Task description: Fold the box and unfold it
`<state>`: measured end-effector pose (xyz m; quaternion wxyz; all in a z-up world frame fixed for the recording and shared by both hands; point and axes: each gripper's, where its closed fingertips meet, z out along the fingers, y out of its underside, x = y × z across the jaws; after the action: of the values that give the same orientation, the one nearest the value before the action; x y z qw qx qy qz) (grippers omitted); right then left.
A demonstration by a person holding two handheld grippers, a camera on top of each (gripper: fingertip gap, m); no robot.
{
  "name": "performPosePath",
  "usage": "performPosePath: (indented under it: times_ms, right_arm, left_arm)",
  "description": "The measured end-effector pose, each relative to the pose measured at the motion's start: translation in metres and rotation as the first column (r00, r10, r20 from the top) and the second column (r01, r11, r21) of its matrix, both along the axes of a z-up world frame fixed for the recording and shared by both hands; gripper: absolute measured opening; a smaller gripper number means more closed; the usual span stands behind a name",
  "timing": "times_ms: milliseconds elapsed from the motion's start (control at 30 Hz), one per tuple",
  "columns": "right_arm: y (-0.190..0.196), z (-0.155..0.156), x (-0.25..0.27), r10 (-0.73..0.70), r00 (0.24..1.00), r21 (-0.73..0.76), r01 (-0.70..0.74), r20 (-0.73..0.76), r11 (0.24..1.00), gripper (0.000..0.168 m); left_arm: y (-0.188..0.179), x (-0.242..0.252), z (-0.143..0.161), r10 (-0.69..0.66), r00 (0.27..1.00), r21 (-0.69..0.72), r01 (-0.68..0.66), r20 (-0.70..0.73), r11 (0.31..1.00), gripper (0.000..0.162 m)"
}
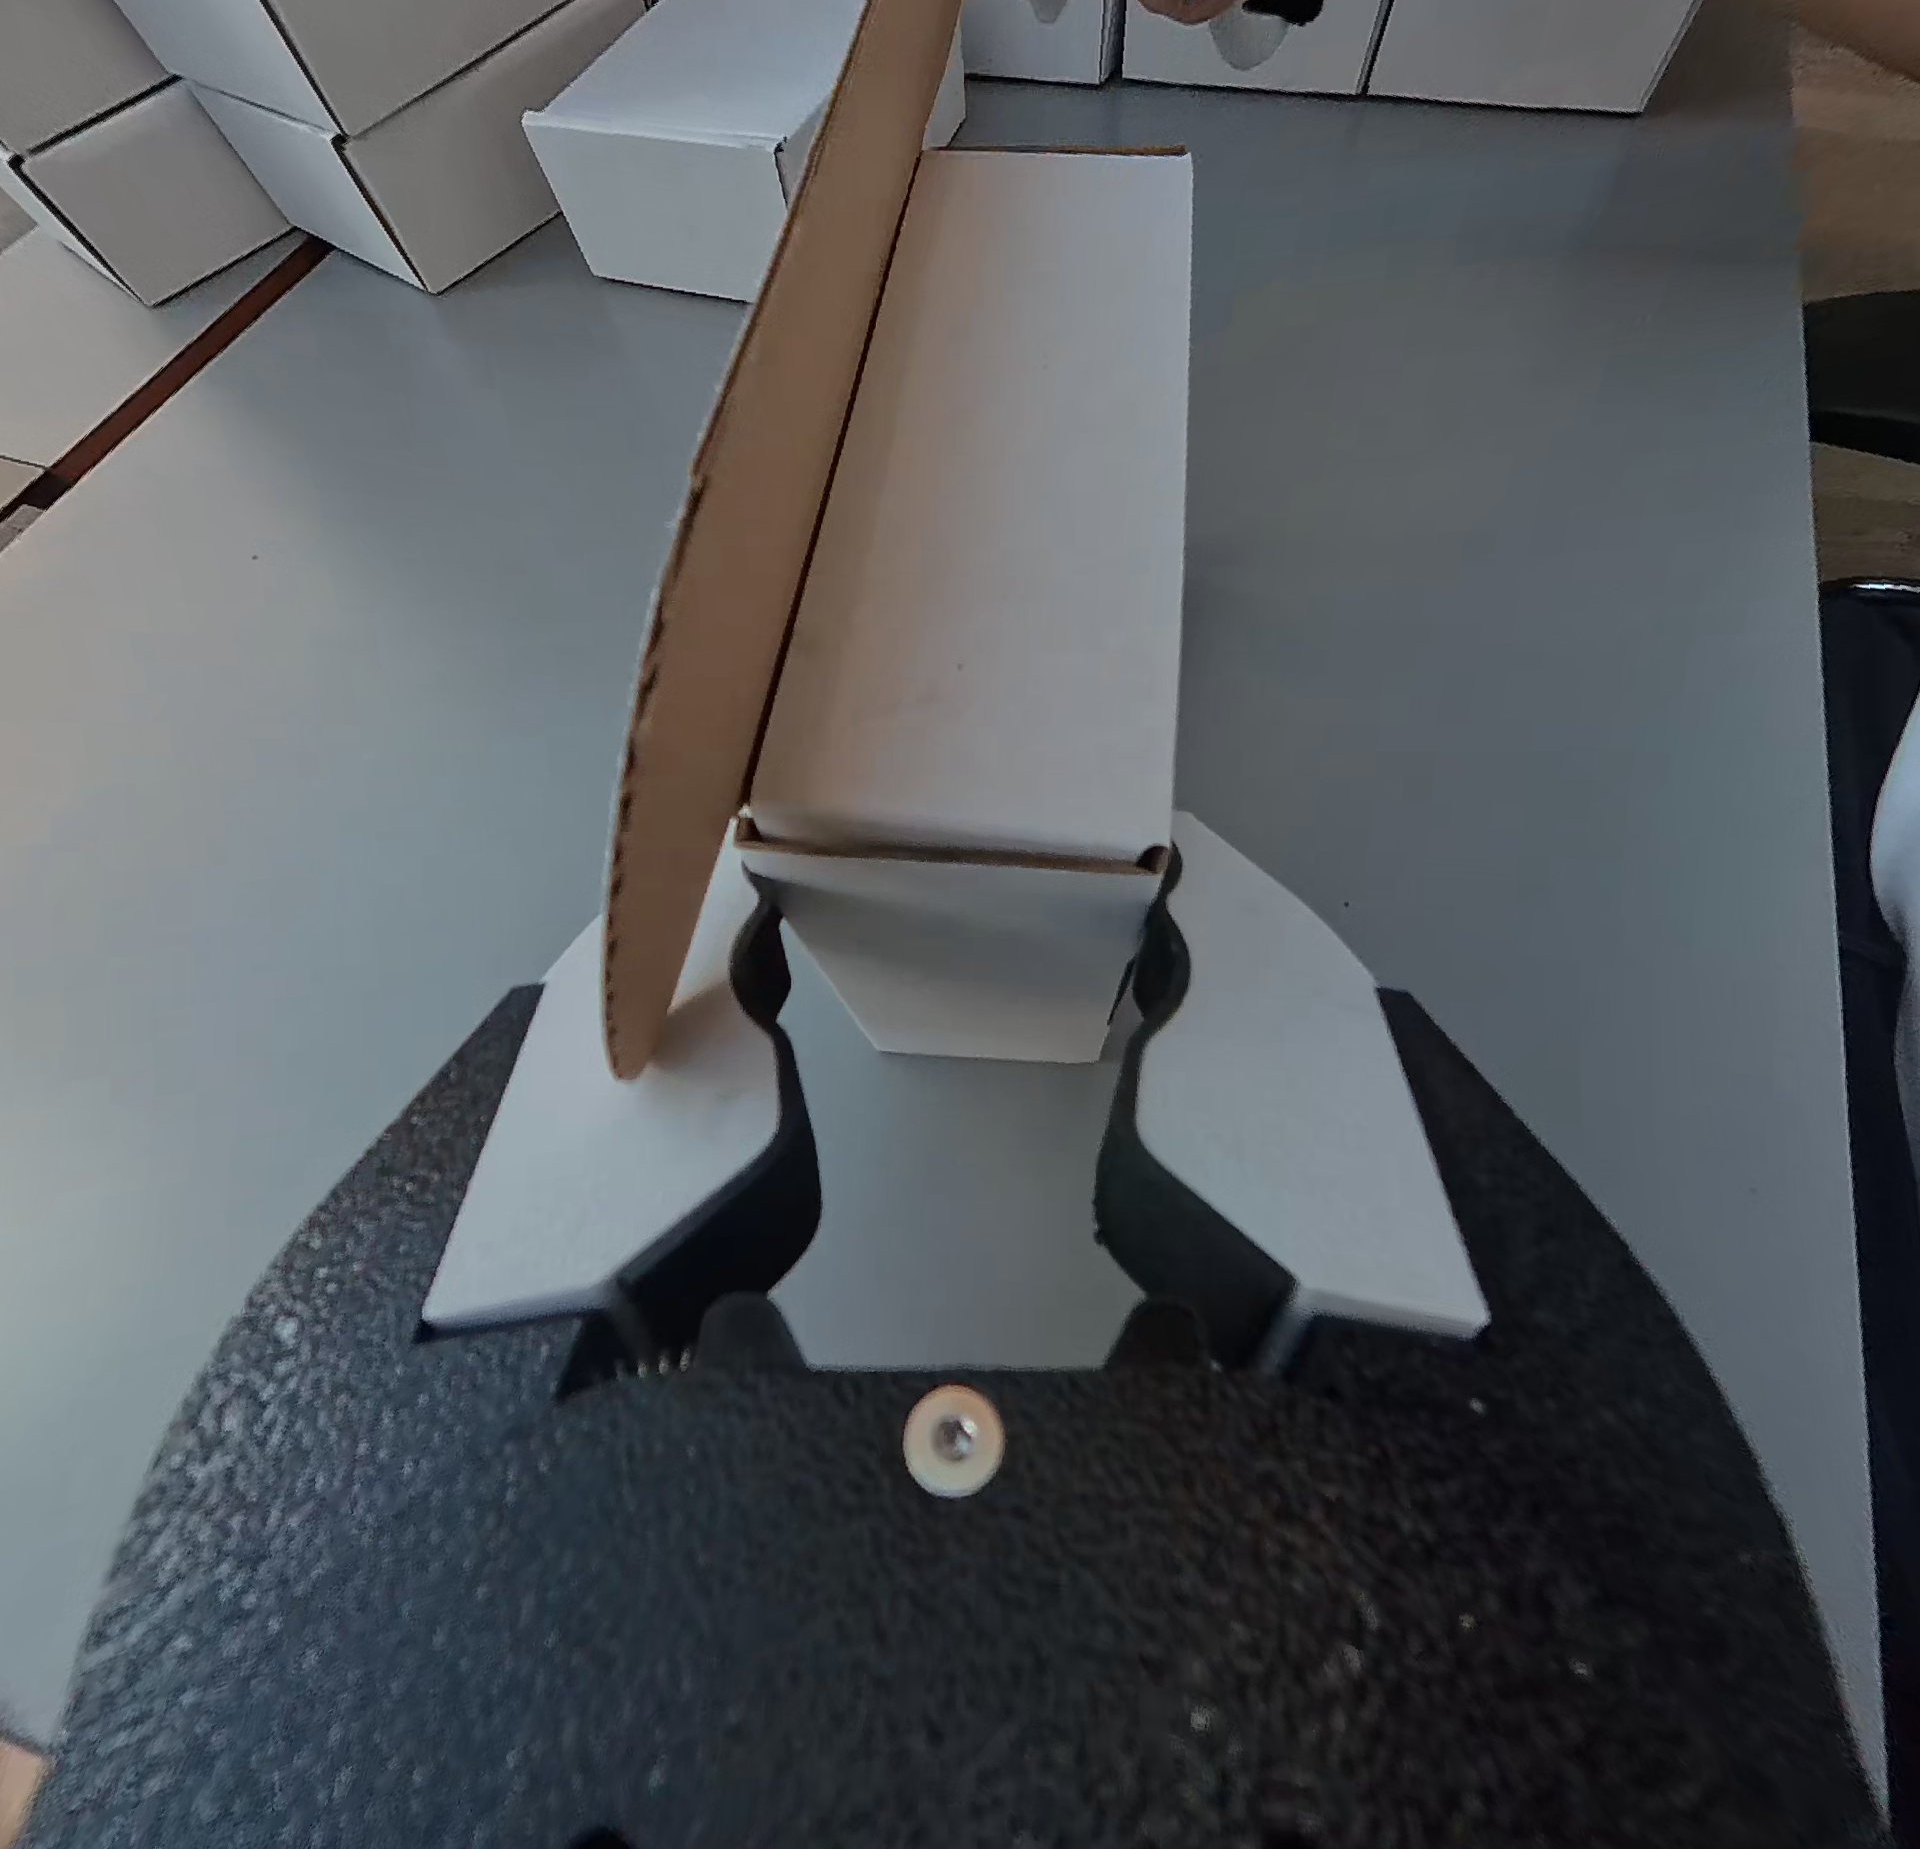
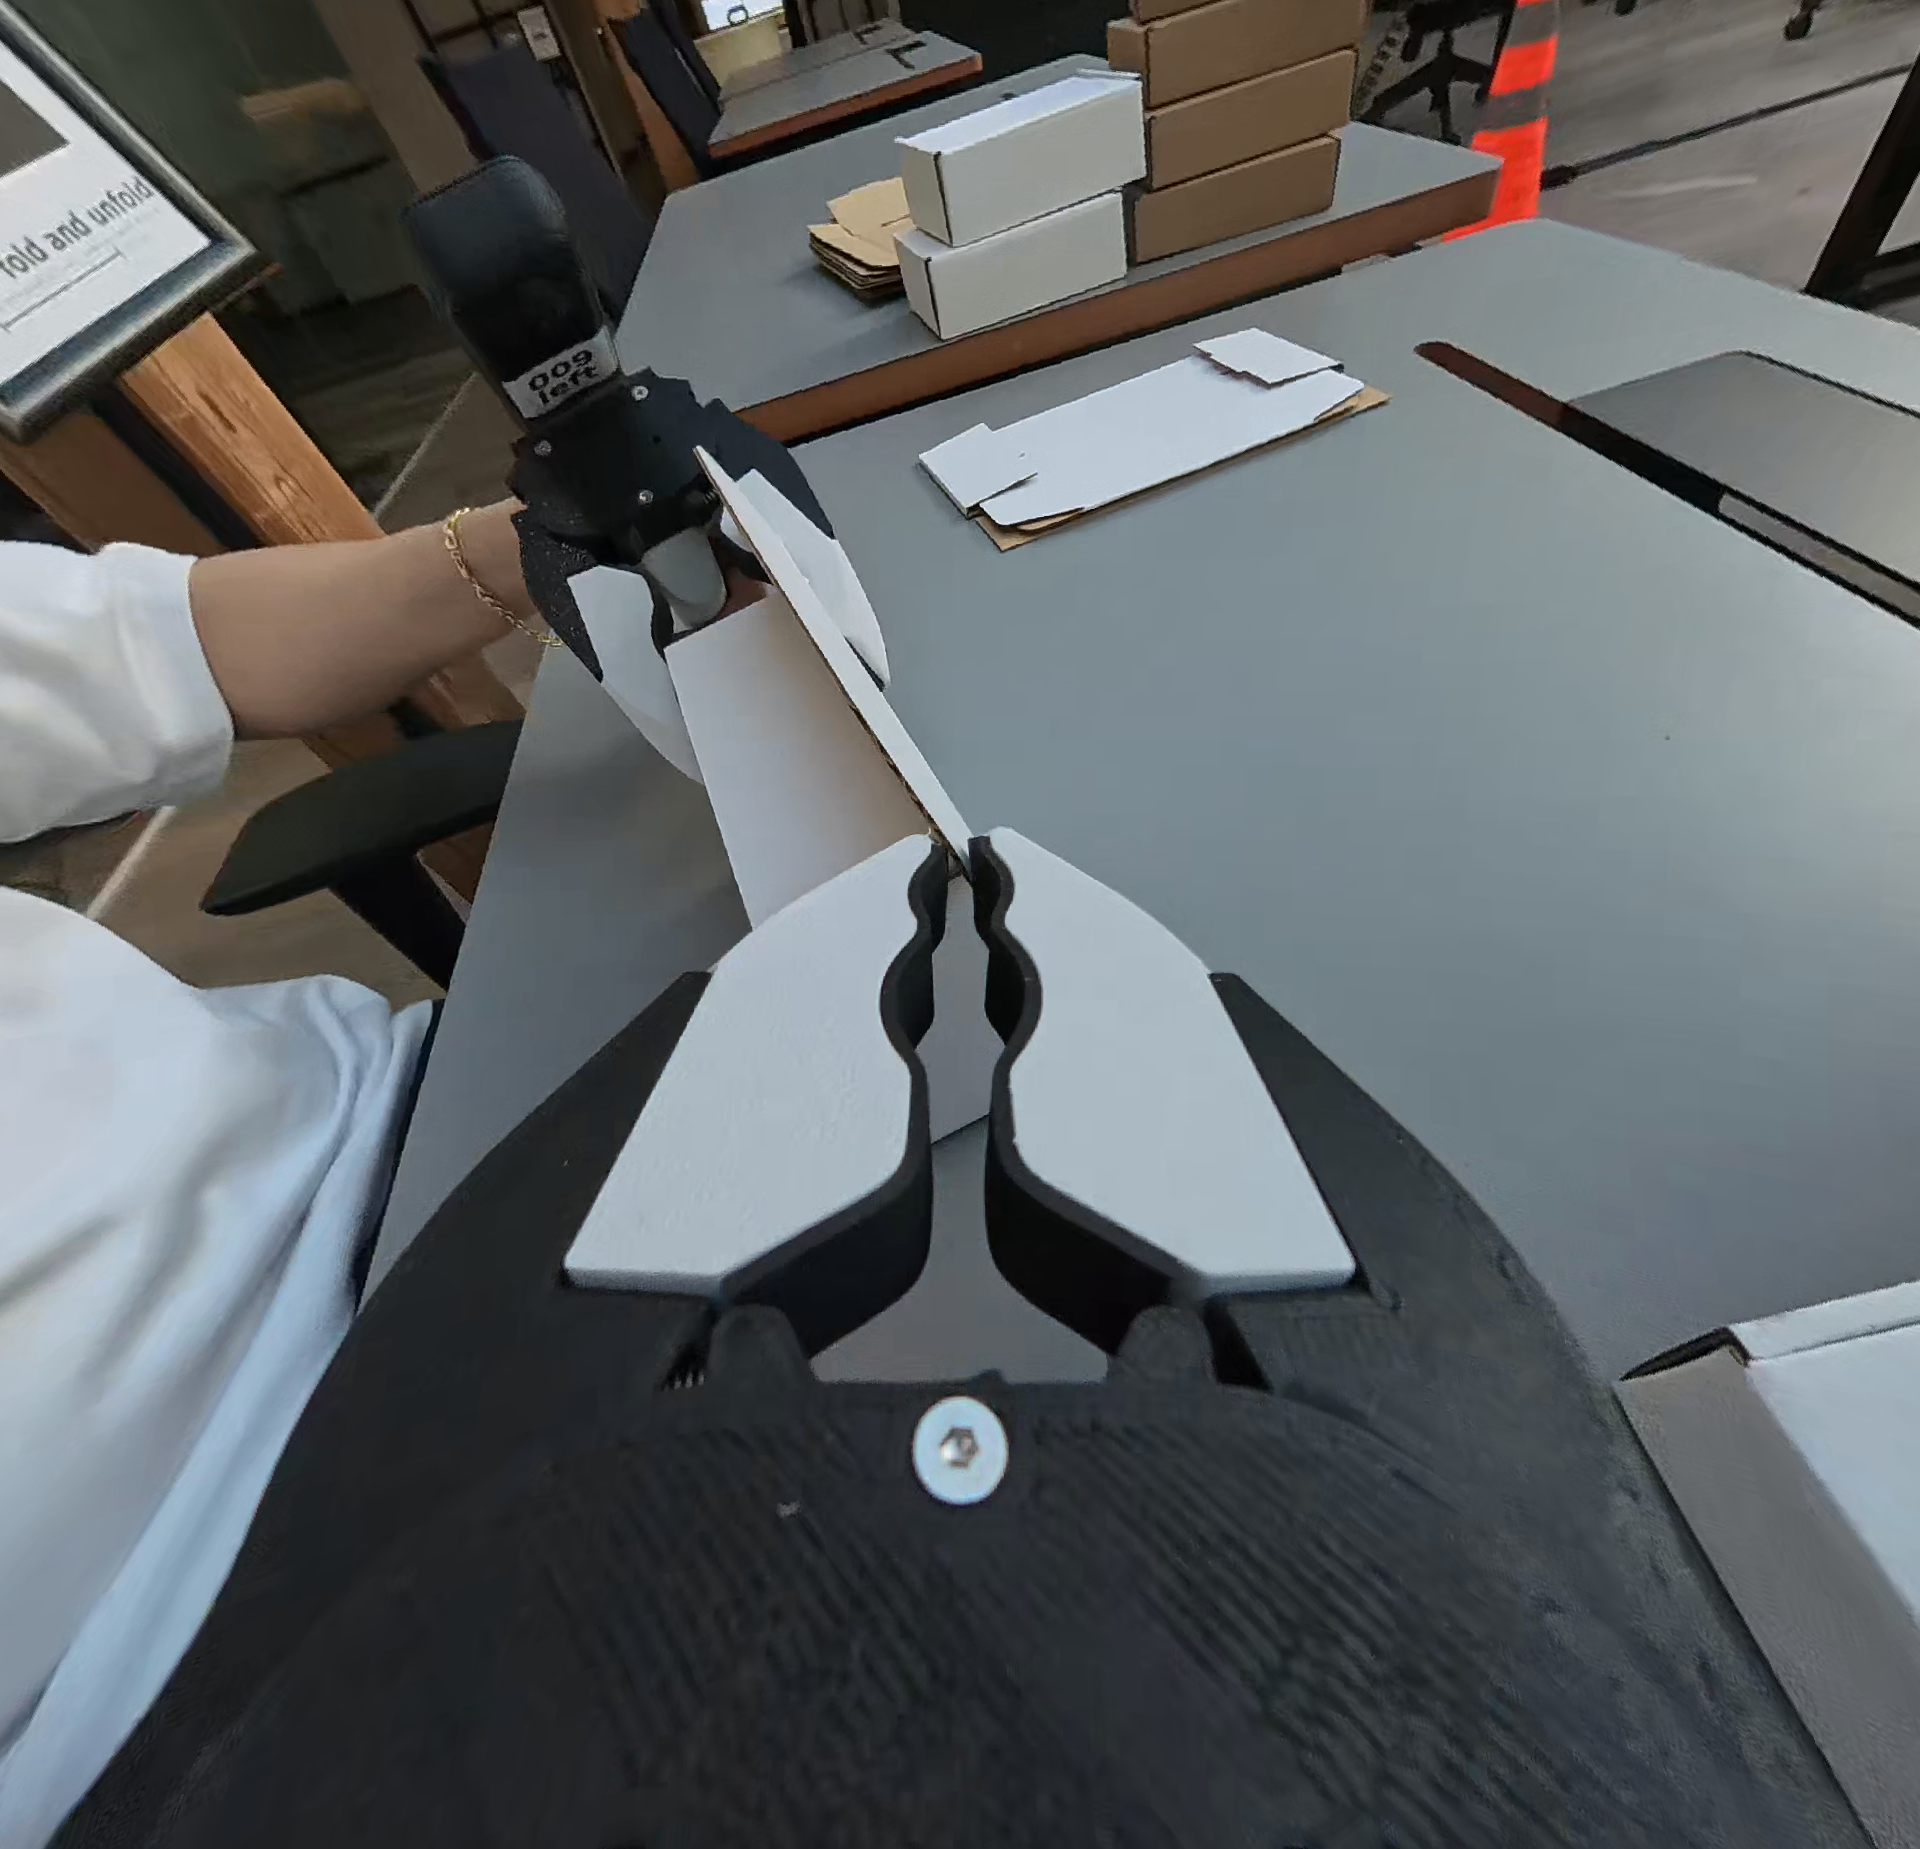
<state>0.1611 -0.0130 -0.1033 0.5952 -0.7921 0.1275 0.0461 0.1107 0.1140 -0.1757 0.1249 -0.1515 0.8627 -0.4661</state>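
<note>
step: box (image 1: 997, 511) is a formed white tube lying lengthwise on the desk (image 1: 364, 656); long lid panel (image 1: 769, 469) stands up on edge, brown inside showing. Looks like mid-fold, lid not yet shut. Could equally be the unfold half; can't tell from this alone.

left hand-held gripper (image 1: 961, 926): jaws spread about the width of the near end of the box, one finger at each corner. Small end flap (image 1: 977, 958) hangs down between the fingers. Not clamped on anything I can confirm; reads as bracing the end.

right hand-held gripper (image 2: 961, 854): jaws nearly together, tips pinching the thin far edge of the lid panel (image 2: 831, 646). Gripping the lid.

box vs grippers: box runs straight between the two, left gripper at one end, right gripper at the other, up on the raised lid edge. Box body rests on the desk near its front edge, right by the person's sleeve (image 2: 104, 677).

next move (my read): right swings the lid over and down onto the tube, then the tuck edge has to go inside the wall. Left needs to keep that end square and the end flap folded in first, or the lid will jam on it.

risk: thin card in a tip pinch, may slip or crease if twisted.

around: flat blanks (image 2: 1153, 449) further along the desk, folded white boxes (image 1: 686, 168) stacked behind. Not in play.
</note>
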Motion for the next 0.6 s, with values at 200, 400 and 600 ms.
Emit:
performPosePath:
  times_ms: [200, 400, 600]
  right_arm:
    - [-0.002, -0.006, -0.001, -0.103, 0.994, -0.082, 0.099, -0.039, 0.992, 0.003]
    - [0.004, -0.008, -0.009, -0.114, 0.992, -0.241, 0.122, 0.049, 0.963, 0.006]
    - [0.008, -0.006, -0.003, -0.154, 0.988, -0.197, 0.151, -0.002, 0.969, 0.007]
  left_arm:
    - [-0.001, 0.003, -0.002, 0.053, 0.997, 0.031, -0.051, -0.055, 0.998, 0.066]
    - [-0.006, 0.006, -0.004, 0.107, 0.991, 0.064, -0.102, -0.077, 0.993, 0.066]
    - [-0.007, 0.007, -0.004, 0.123, 0.989, 0.060, -0.118, -0.080, 0.991, 0.066]
